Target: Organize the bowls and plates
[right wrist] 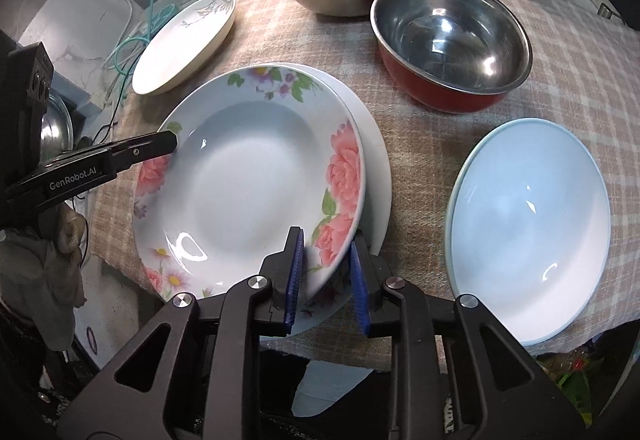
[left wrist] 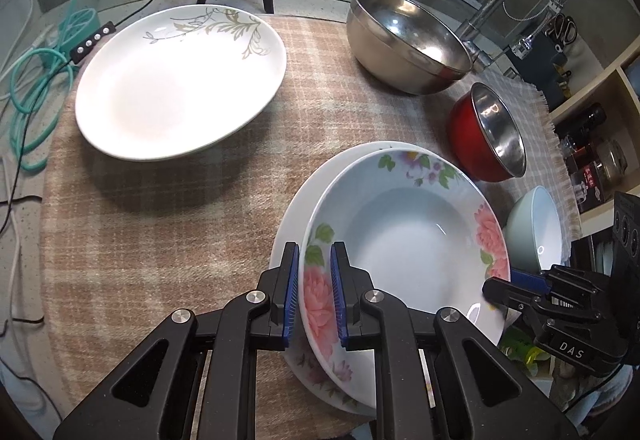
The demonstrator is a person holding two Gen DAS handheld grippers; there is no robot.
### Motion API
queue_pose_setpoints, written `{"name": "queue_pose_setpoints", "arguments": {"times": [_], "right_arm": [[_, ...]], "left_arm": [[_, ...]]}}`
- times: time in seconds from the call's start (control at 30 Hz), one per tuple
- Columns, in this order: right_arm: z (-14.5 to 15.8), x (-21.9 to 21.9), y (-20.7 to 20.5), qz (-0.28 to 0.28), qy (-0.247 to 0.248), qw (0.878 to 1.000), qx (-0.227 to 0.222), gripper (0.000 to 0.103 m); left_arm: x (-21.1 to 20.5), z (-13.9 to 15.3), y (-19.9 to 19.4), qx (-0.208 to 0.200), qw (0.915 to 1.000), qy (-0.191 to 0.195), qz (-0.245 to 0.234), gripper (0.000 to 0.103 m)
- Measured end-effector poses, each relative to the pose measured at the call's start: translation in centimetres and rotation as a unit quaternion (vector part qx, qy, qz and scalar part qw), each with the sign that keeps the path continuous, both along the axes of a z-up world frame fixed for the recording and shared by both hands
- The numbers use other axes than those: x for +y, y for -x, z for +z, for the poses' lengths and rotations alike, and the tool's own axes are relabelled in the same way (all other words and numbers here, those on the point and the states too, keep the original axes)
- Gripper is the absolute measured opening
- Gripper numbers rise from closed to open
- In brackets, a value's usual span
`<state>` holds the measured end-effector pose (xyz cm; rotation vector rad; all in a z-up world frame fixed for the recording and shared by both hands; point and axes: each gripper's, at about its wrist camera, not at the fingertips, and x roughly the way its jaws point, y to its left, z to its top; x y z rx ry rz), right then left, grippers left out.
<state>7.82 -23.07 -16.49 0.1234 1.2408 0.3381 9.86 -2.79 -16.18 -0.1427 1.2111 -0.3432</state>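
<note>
Jaws of the left gripper (left wrist: 314, 292) pinch the rim of the rose-patterned white soup plate (right wrist: 248, 180), which sits on a plain white plate (right wrist: 378, 176); the right gripper (right wrist: 326, 280) straddles its opposite rim, slackened. Steel bowls stand empty on the checked-cloth desk (right wrist: 420, 128).

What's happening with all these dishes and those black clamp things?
A person is sorting dishes on a checked cloth with two handheld gripping tools. The left tool pinches one edge of a flowered plate; the right tool sits around the opposite edge, its pads not clearly pressing. The flowered plate lies on a plain white plate. Untouched nearby are a leaf-patterned plate, a steel bowl, a red bowl and a pale blue bowl.
</note>
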Motion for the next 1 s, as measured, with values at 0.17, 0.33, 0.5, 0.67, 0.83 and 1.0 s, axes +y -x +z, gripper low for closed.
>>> {"name": "queue_pose_setpoints", "arguments": {"times": [0.17, 0.33, 0.5, 0.67, 0.83, 1.0], "right_arm": [[0.1, 0.3, 0.1, 0.005, 0.013, 1.000, -0.008, 0.026], [0.2, 0.4, -0.1, 0.008, 0.011, 1.000, -0.006, 0.041], [0.6, 0.8, 0.1, 0.013, 0.024, 1.000, -0.016, 0.049], [1.4, 0.2, 0.1, -0.002, 0.019, 1.000, -0.025, 0.052], [3.1, 0.2, 0.4, -0.002, 0.004, 0.999, -0.048, 0.052], [5.1, 0.5, -0.8, 0.003, -0.032, 0.997, -0.063, 0.061]], "left_arm": [[0.0, 0.1, 0.0, -0.006, 1.0000, -0.006, 0.002, 0.014], [-0.2, 0.1, -0.2, -0.005, 1.0000, -0.007, 0.000, 0.014], [-0.1, 0.3, 0.0, -0.007, 1.0000, -0.001, 0.003, 0.014], [0.9, 0.9, 0.3, -0.014, 0.9997, 0.013, 0.018, 0.014], [2.2, 1.7, 0.3, -0.018, 0.9988, 0.031, 0.035, 0.015], [4.2, 2.6, 0.0, -0.026, 0.9971, 0.045, 0.056, 0.015]]}}
